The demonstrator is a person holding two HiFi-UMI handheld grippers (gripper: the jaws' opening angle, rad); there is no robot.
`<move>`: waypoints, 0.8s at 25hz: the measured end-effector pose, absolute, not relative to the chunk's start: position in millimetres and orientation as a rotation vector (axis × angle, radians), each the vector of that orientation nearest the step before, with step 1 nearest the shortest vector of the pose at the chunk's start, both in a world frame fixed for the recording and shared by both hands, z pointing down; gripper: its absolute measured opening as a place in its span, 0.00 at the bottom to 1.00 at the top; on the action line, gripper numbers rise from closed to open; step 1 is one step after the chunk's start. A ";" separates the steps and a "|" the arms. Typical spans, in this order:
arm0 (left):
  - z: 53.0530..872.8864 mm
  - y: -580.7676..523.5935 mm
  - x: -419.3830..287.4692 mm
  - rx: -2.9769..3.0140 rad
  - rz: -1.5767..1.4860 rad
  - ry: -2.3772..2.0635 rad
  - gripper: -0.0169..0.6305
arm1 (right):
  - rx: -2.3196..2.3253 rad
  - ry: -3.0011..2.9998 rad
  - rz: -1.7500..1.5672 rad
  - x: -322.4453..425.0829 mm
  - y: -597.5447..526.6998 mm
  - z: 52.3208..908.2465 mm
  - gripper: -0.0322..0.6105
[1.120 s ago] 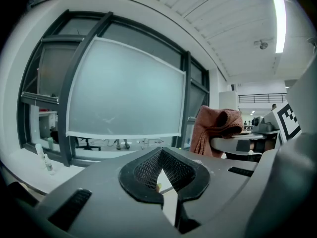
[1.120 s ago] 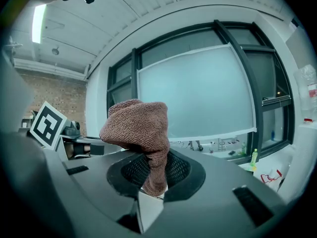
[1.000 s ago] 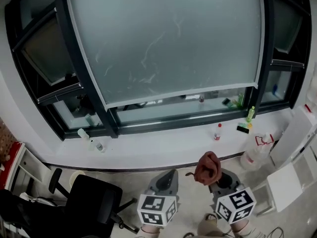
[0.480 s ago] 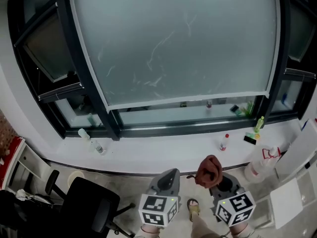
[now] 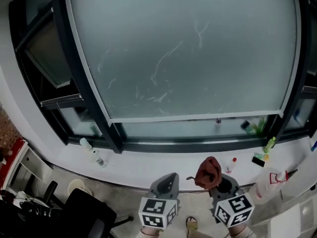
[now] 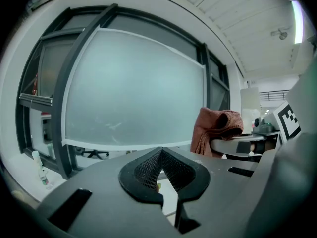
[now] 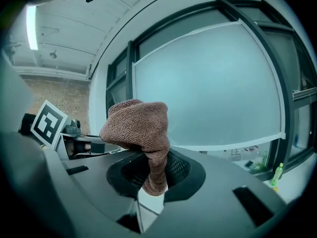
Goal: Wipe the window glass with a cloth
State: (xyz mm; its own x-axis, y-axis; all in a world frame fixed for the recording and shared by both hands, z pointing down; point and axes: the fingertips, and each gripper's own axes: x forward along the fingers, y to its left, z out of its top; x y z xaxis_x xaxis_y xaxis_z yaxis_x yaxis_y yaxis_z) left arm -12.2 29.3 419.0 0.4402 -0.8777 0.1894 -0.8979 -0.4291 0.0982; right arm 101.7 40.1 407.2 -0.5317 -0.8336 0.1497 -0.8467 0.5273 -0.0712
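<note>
Head view, streaked window glass (image 5: pixel 183 53), white sill (image 5: pixel 148 165), office chair (image 5: pixel 84 212)

Soft daylight; heavy fisheye edges

The white sill (image 5: pixel 163 163) bears several small bottles (image 5: pixel 231 165).

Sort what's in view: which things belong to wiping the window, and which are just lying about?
For the job: window glass, brown cloth, right tool gripping it.

Lying about: red-capped bottle, green bottle and clear bottle on the sill, large clear jug, office chair. Left tool is shut, empty.
</note>
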 end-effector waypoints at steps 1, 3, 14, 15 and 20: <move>416.4 16.5 -10.9 2.503 0.160 -1.570 0.03 | 1.461 -2.664 0.196 102.9 26.4 403.9 0.12; 410.3 -8.1 -7.7 2.501 0.154 -1.587 0.03 | 1.451 -2.673 0.177 105.9 -0.4 397.9 0.12; 395.8 -115.4 9.4 2.503 0.147 -1.644 0.03 | 1.349 -2.676 0.027 116.6 -116.6 381.8 0.12; 395.8 -121.5 10.0 2.498 0.149 -1.648 0.03 | 1.331 -2.676 0.017 115.7 -124.9 381.4 0.12; 395.5 -150.8 3.6 2.470 0.161 -1.694 0.03 | 1.280 -2.690 -0.036 108.4 -163.8 370.7 0.12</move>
State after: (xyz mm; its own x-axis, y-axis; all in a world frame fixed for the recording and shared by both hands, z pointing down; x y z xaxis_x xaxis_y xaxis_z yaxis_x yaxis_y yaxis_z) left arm 3.6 -150.8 395.5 0.3594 -0.9180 0.1678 -0.9332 -0.3551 0.0560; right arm 108.4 -163.8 370.7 -0.6203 -0.7726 0.1355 -0.7687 0.6331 0.0912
